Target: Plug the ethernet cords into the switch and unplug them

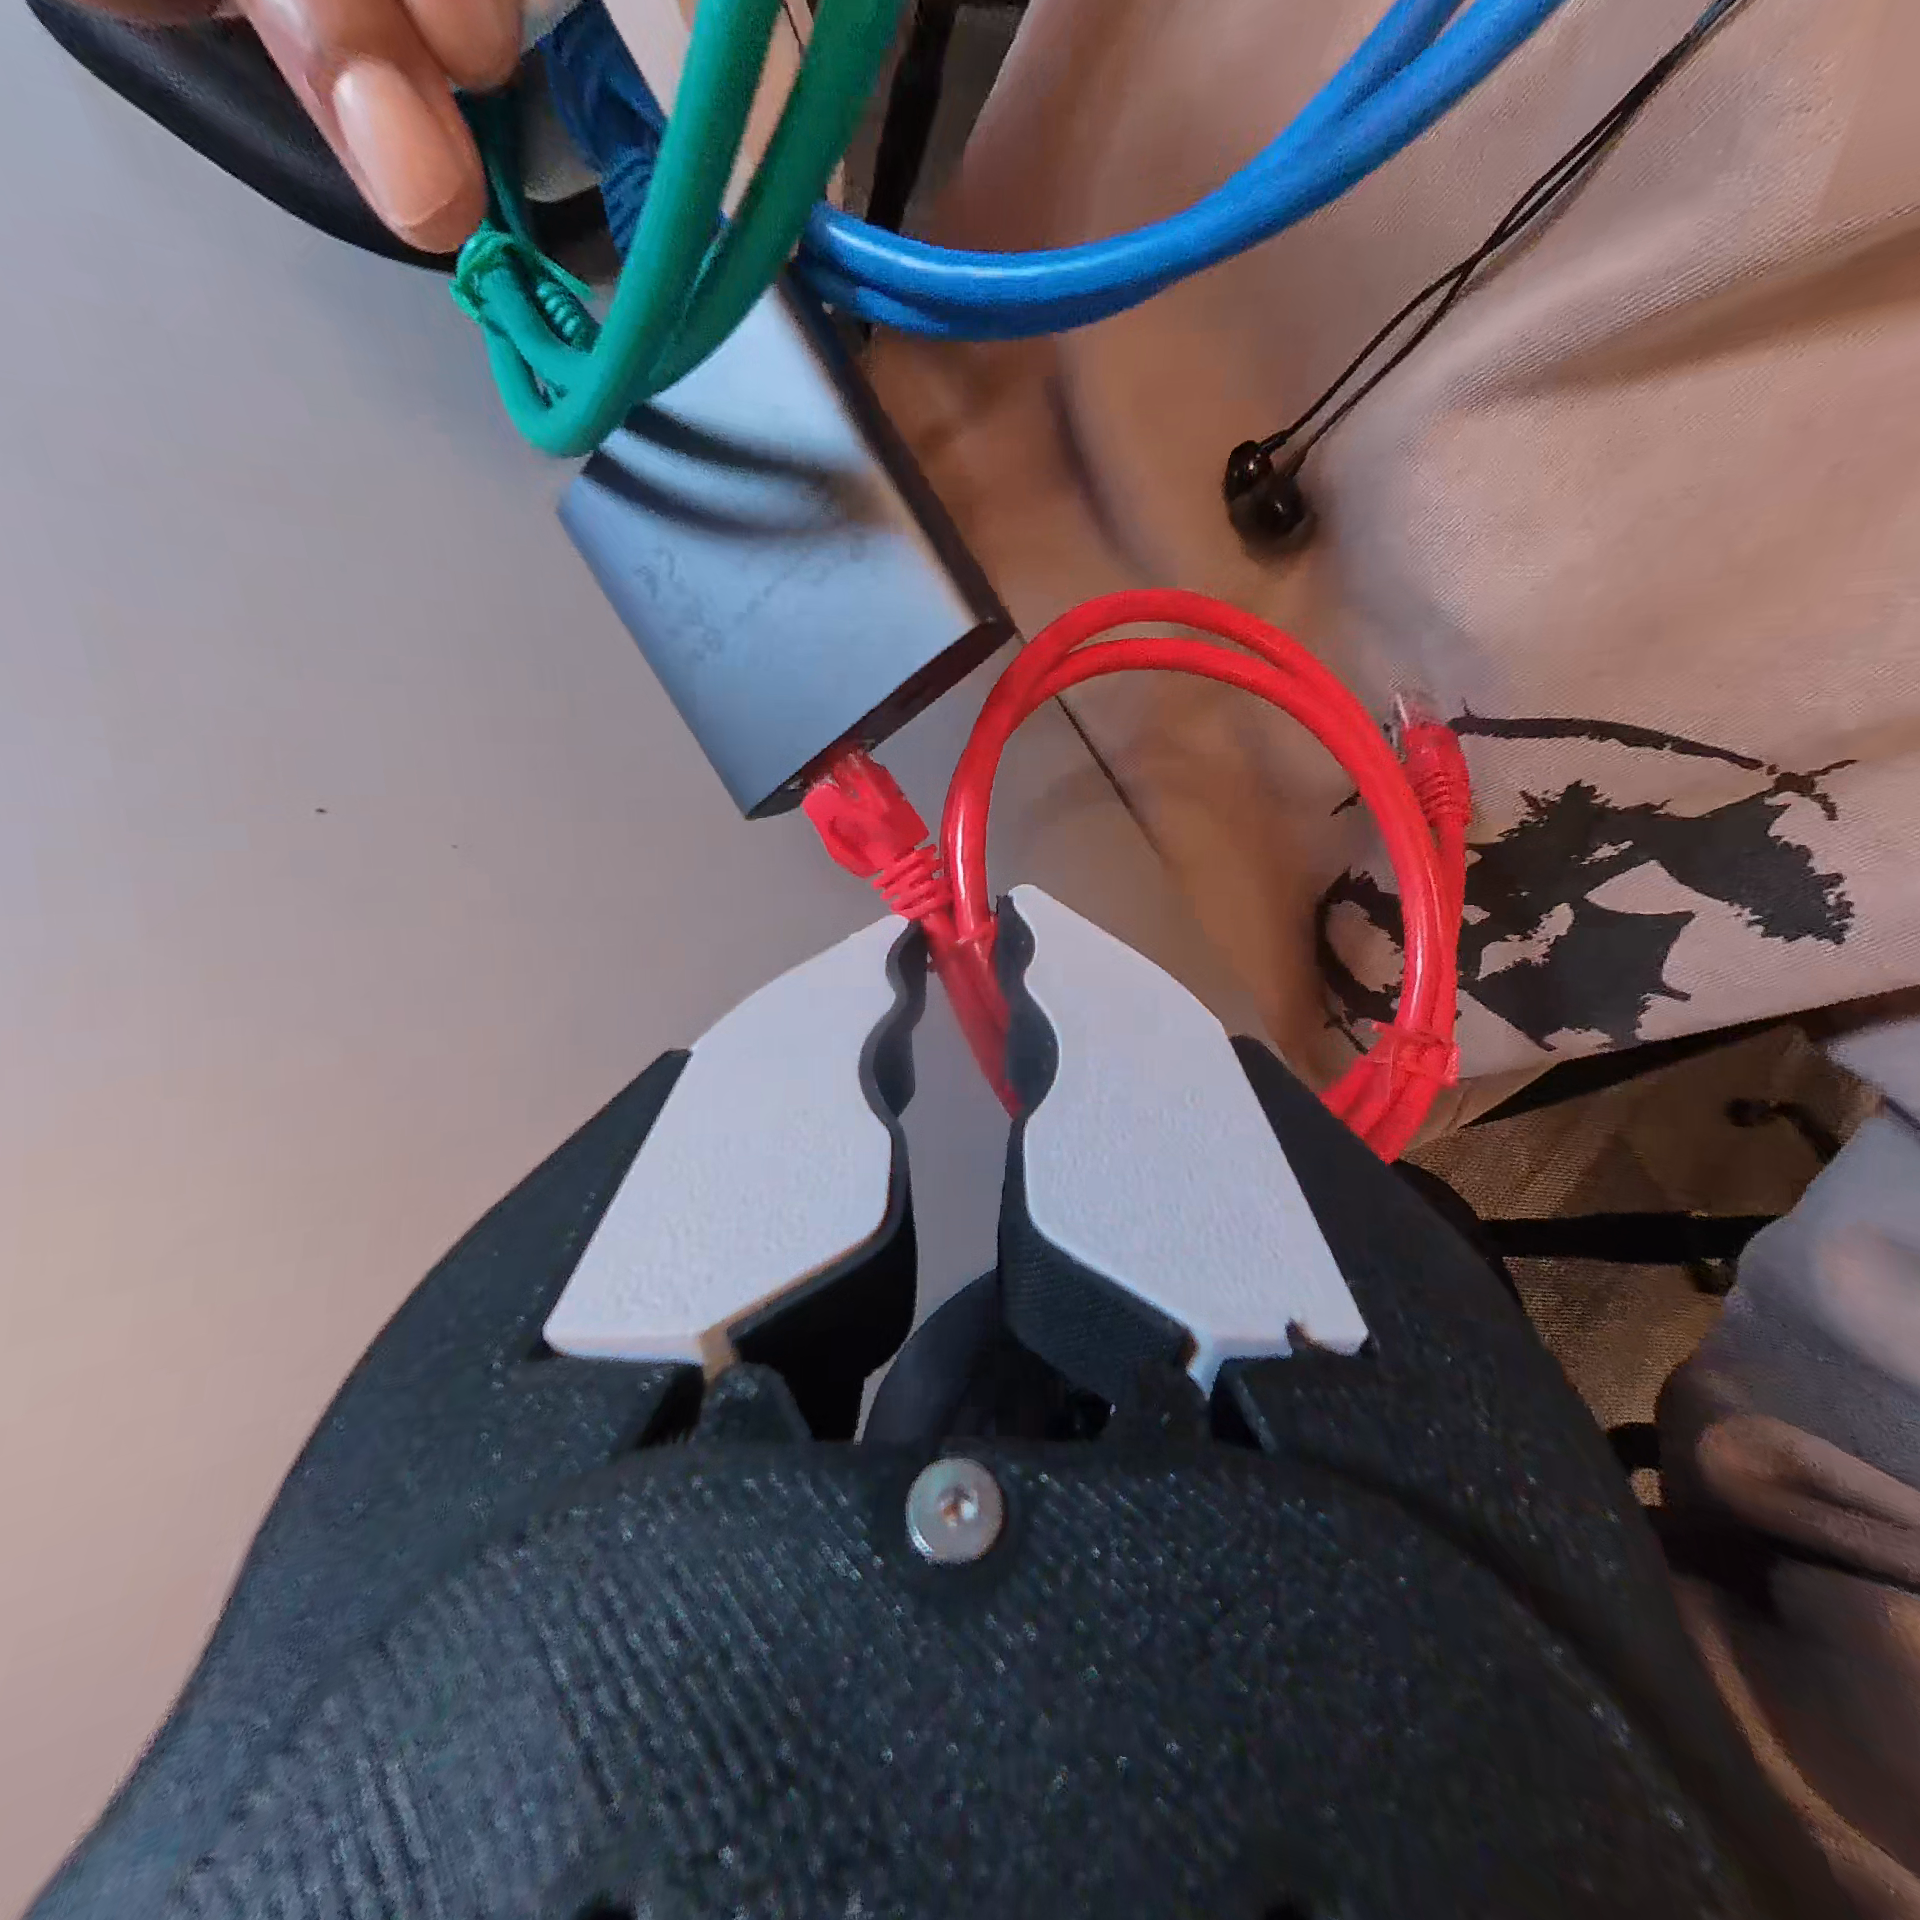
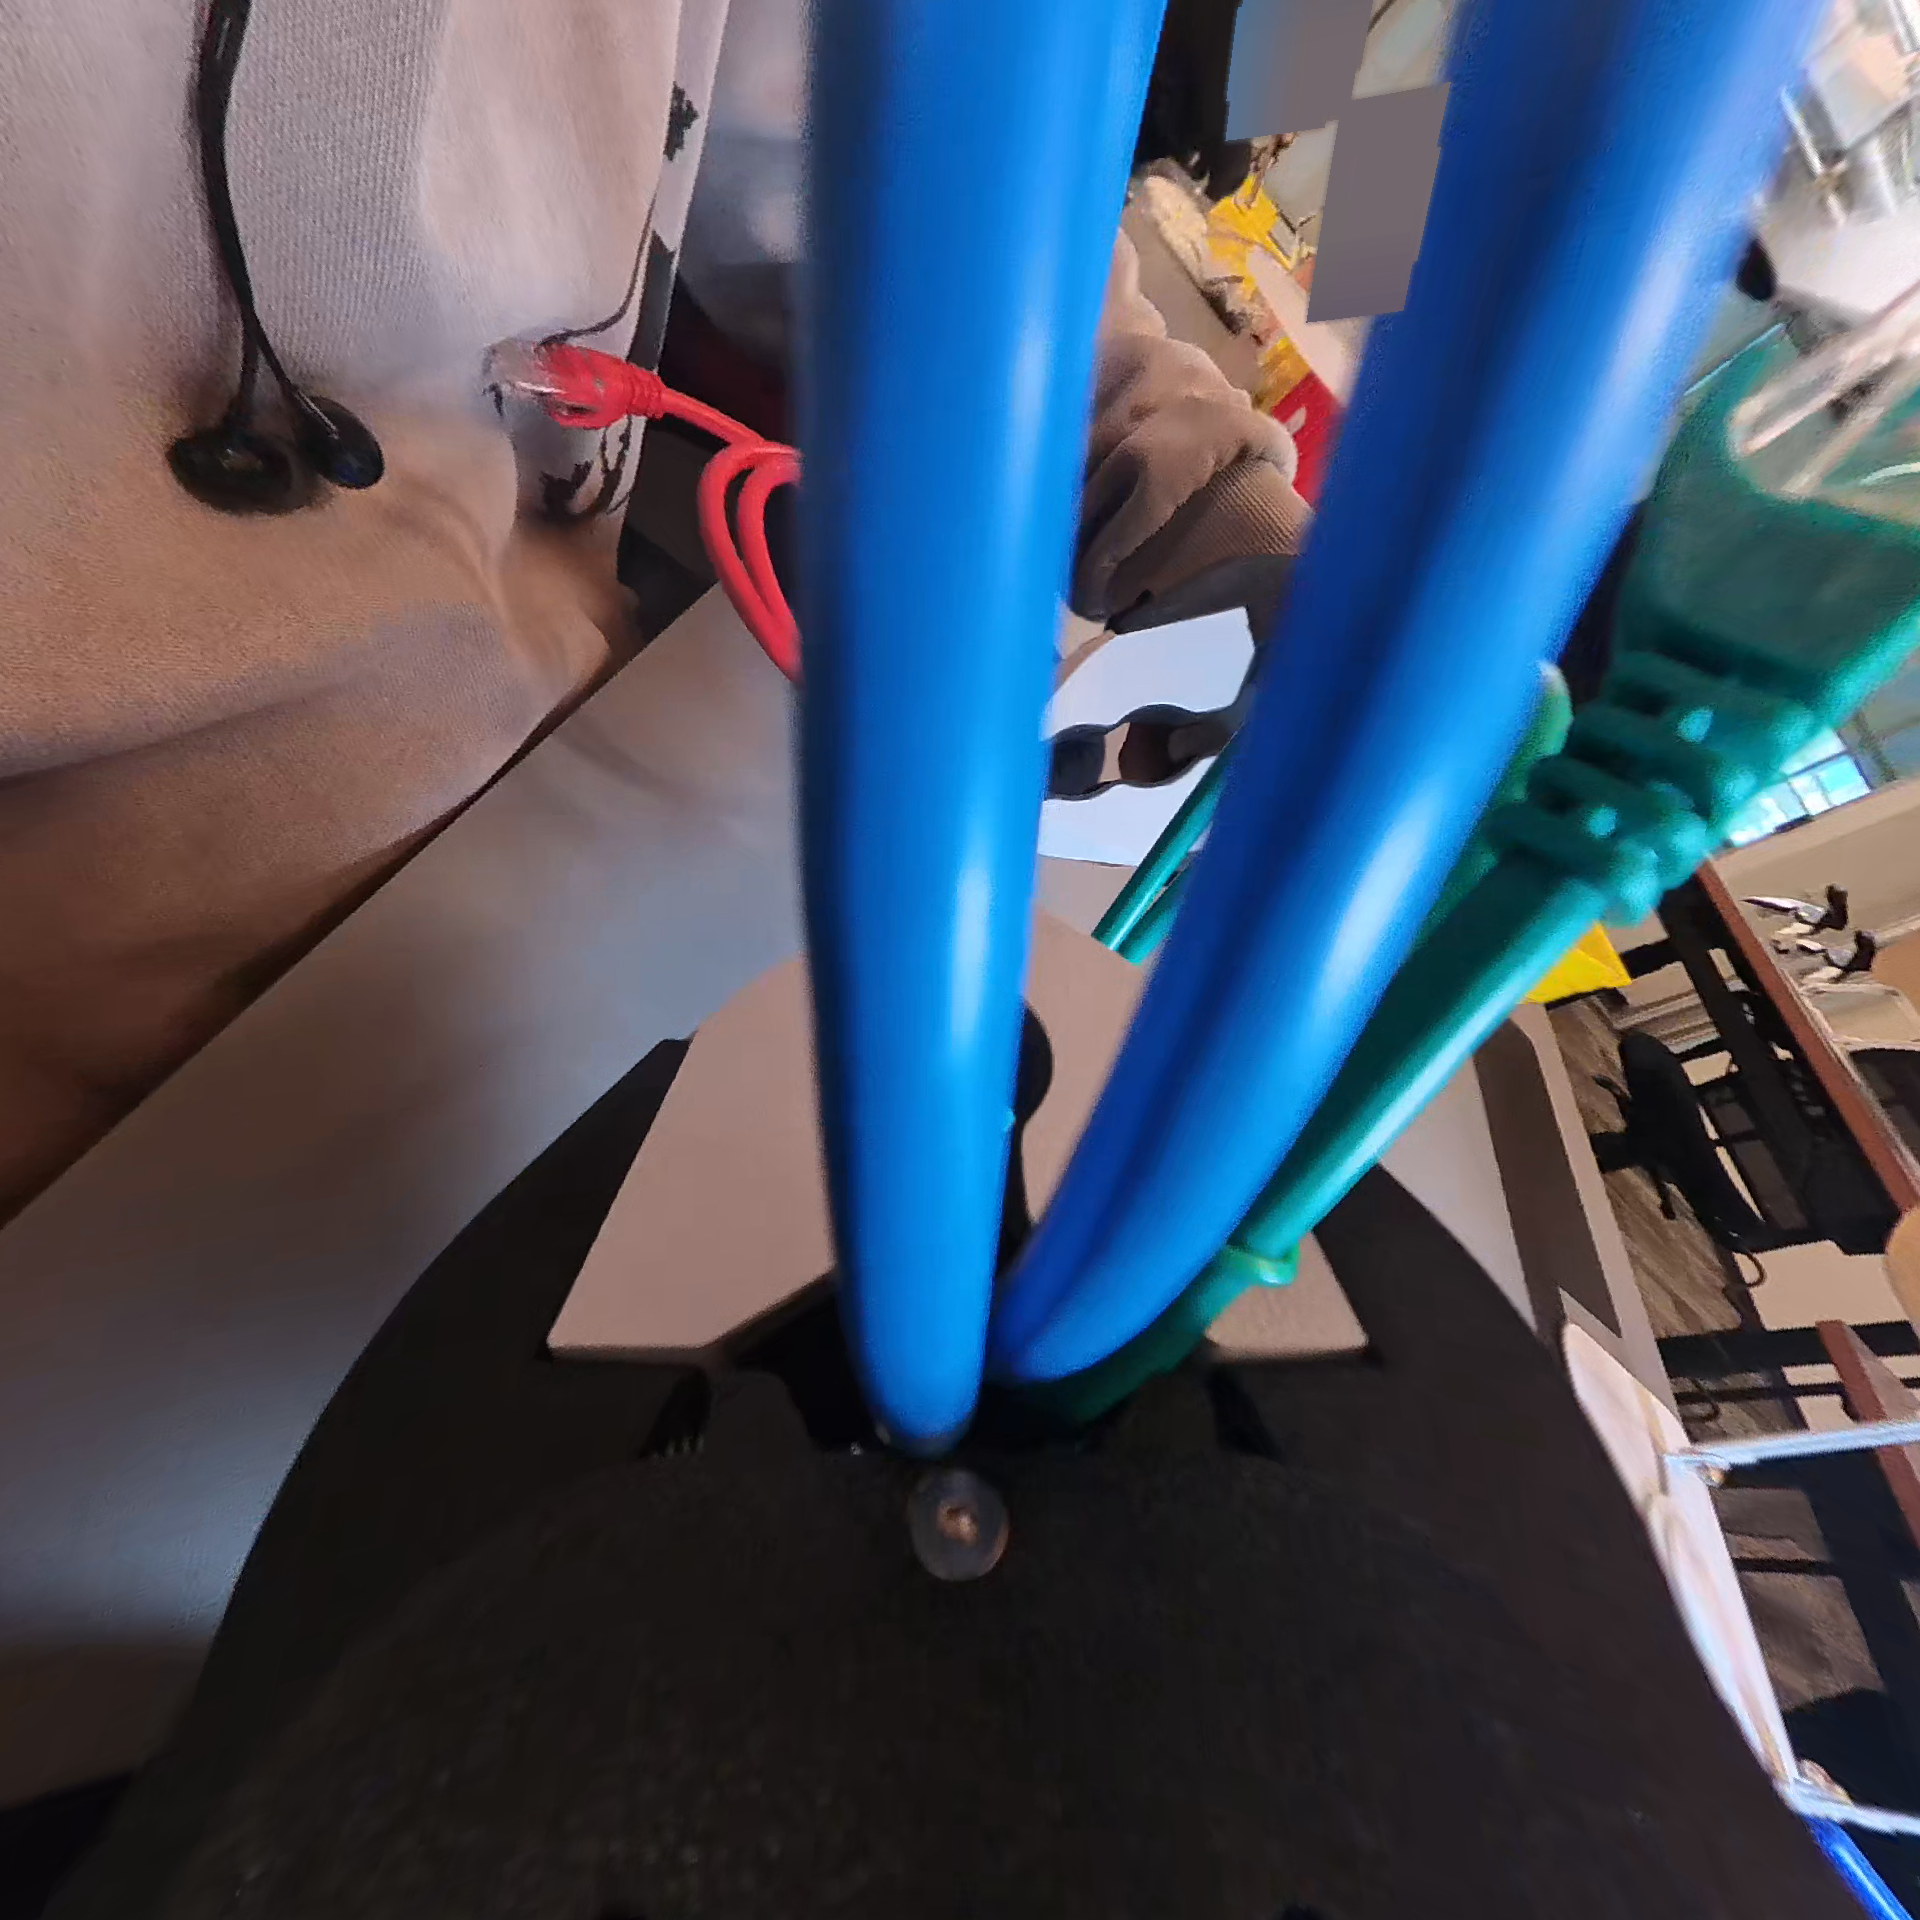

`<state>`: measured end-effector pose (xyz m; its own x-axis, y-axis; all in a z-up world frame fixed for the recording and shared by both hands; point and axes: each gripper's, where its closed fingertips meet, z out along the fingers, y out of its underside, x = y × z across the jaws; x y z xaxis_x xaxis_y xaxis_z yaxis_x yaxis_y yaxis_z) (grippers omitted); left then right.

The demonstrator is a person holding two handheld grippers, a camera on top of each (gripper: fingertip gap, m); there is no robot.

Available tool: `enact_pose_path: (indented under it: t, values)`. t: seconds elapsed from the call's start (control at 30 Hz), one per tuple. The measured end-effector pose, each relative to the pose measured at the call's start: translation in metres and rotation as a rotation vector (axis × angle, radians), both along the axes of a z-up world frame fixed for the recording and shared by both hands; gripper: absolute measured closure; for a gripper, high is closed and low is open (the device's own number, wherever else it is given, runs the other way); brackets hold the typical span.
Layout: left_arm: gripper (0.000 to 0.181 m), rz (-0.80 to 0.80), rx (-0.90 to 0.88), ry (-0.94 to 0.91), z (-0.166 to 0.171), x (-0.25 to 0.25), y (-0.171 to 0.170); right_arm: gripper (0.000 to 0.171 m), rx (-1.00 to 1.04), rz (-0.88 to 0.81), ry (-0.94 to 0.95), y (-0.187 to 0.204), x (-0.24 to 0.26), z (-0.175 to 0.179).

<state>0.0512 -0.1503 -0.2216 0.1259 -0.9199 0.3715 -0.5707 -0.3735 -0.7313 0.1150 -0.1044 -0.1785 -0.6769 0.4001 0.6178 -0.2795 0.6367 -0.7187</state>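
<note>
**Red cord held at the switch near the table edge**

The left claw (image 1: 961,930) is clenched on the red ethernet cord (image 1: 1195,665) just behind its plug (image 1: 857,810), which sits in a port at the end of the grey switch (image 1: 748,582). The switch lies on the pale table (image 1: 260,831), along its near edge beside the person's beige shirt (image 1: 1558,416). Green cord (image 1: 665,260) and blue cord (image 1: 1143,270) loop over its far end, beside a bare hand (image 1: 395,114). The right claw (image 2: 1023,1029) is hidden behind blue loops (image 2: 925,727); whether it grips cannot be told.
</note>
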Motion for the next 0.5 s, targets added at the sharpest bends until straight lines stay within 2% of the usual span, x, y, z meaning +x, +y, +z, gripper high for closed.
enact_pose_path:
  t: [0.13, 0.2, 0.3, 0.33, 0.37, 0.43, 0.47, 0.5]
  values:
    - [0.168, 0.02, -0.018, -0.001, -0.002, -0.001, -0.001, 0.088, -0.022, -0.002, -0.016, 0.001, -0.001, -0.001]
    - [0.167, 0.081, 0.017, 0.019, -0.002, -0.007, 0.009, 0.092, -0.002, -0.043, 0.003, 0.008, -0.006, 0.0]
    - [0.162, 0.209, 0.067, -0.048, 0.01, -0.02, 0.026, 0.093, -0.017, -0.117, 0.044, 0.021, -0.013, 0.006]
    - [0.158, 0.26, 0.117, -0.054, 0.014, -0.026, 0.033, 0.078, -0.011, -0.149, 0.057, 0.027, -0.016, 0.007]
    - [0.155, 0.315, 0.176, -0.056, 0.02, -0.031, 0.041, 0.097, 0.009, -0.181, 0.064, 0.033, -0.019, 0.006]
    - [0.152, 0.428, 0.316, -0.065, 0.039, -0.04, 0.055, 0.102, 0.033, -0.226, 0.056, 0.043, -0.022, 0.001]
    - [0.151, 0.466, 0.384, -0.053, 0.047, -0.04, 0.06, 0.077, 0.03, -0.245, 0.041, 0.047, -0.025, -0.002]
    - [0.15, 0.484, 0.441, -0.017, 0.051, -0.039, 0.063, 0.076, 0.023, -0.261, 0.024, 0.05, -0.027, -0.005]
